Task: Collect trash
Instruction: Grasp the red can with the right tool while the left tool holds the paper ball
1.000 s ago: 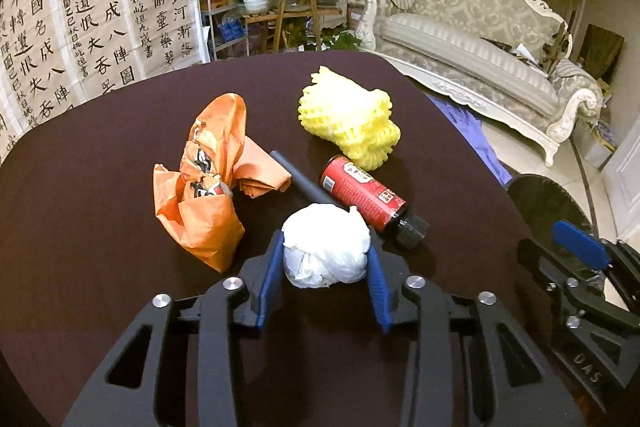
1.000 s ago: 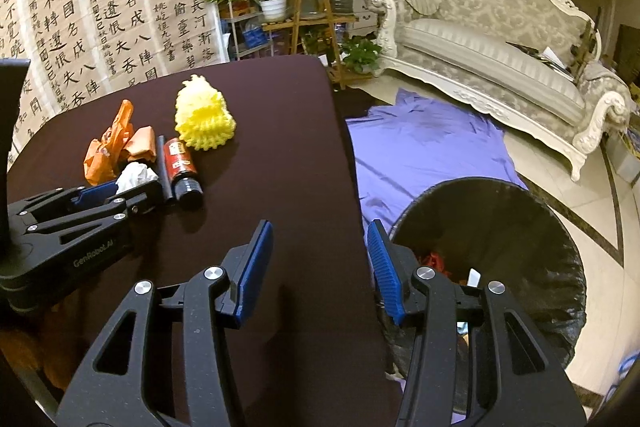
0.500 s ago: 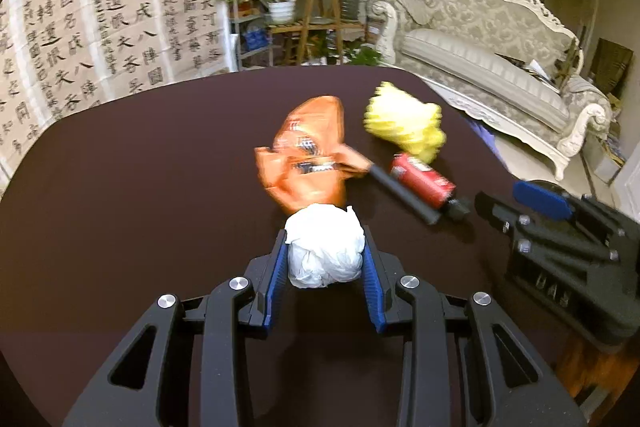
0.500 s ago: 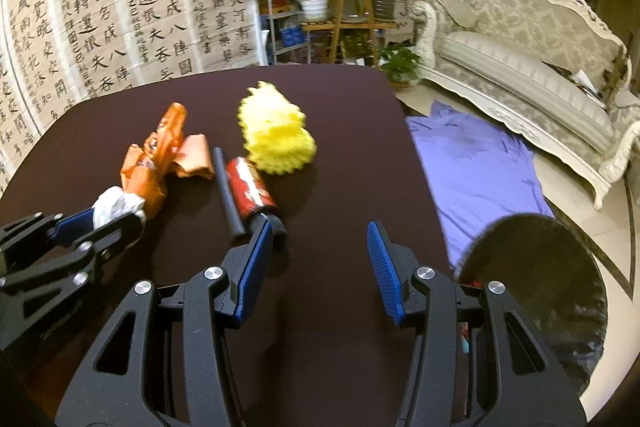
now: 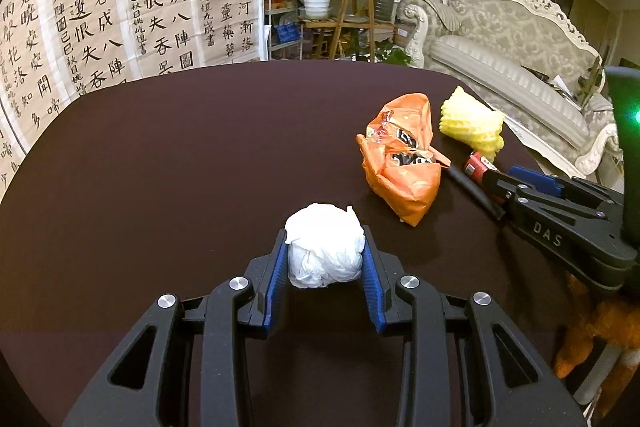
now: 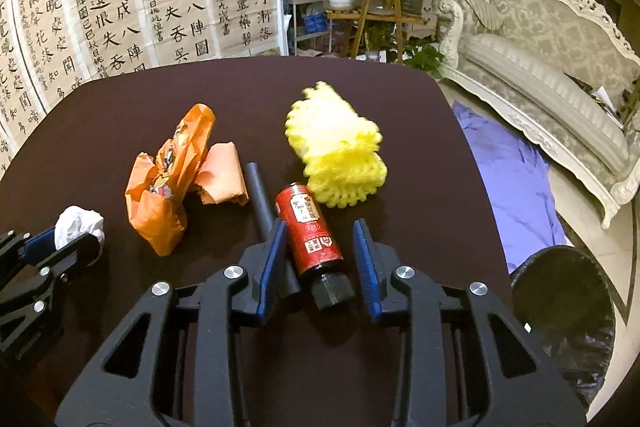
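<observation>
The left gripper clamps its jaws on the wad, while the right gripper's jaws (just narrowing, untouching) straddle the bottle.

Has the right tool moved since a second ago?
Yes. The right tool has swung from over the table edge by the bin to straddle the red bottle, its jaws just closing.

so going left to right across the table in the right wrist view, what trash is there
crumpled white paper ball → orange plastic bag → thin black tube → red labelled bottle with a black cap → yellow foam fruit net
</observation>
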A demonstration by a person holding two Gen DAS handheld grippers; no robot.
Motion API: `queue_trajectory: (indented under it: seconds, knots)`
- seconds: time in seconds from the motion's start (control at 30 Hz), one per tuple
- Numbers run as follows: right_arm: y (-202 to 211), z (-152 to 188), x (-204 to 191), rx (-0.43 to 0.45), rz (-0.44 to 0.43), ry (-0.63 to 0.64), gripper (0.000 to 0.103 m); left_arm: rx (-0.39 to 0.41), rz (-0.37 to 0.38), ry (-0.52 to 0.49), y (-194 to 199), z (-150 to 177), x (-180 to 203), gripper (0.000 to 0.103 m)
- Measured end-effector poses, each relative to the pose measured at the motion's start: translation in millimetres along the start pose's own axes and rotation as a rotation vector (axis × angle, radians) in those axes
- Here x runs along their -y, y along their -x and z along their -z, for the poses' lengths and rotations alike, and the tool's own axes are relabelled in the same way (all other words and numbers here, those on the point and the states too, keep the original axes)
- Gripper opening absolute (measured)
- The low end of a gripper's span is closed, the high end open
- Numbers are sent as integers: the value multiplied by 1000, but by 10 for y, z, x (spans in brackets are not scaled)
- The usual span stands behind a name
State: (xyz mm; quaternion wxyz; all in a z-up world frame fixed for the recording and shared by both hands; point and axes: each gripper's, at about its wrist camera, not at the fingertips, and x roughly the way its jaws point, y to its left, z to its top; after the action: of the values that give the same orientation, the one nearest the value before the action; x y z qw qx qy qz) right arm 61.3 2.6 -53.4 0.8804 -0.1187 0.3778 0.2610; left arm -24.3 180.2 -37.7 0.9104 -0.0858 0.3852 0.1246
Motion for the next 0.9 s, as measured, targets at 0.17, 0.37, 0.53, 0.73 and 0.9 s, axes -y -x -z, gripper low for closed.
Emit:
queue_trajectory:
  seconds: [0.17,0.37,0.53,0.73,0.9]
  knots:
    - [-7,48,-26,-24,-8,8,25,-4,10,3,-2,19,1,35]
    - [94,155,-44,-28,-9,22,24,0,15,-2,13,47,-10,35]
    - [193,250,-41,-28,-3,13,24,-2,20,-3,44,91,-7,35]
    - [323,403,-34,-26,5,7,24,10,25,-13,90,138,50,35]
    - [455,565,-18,-21,7,0,24,17,34,-19,164,202,91,35]
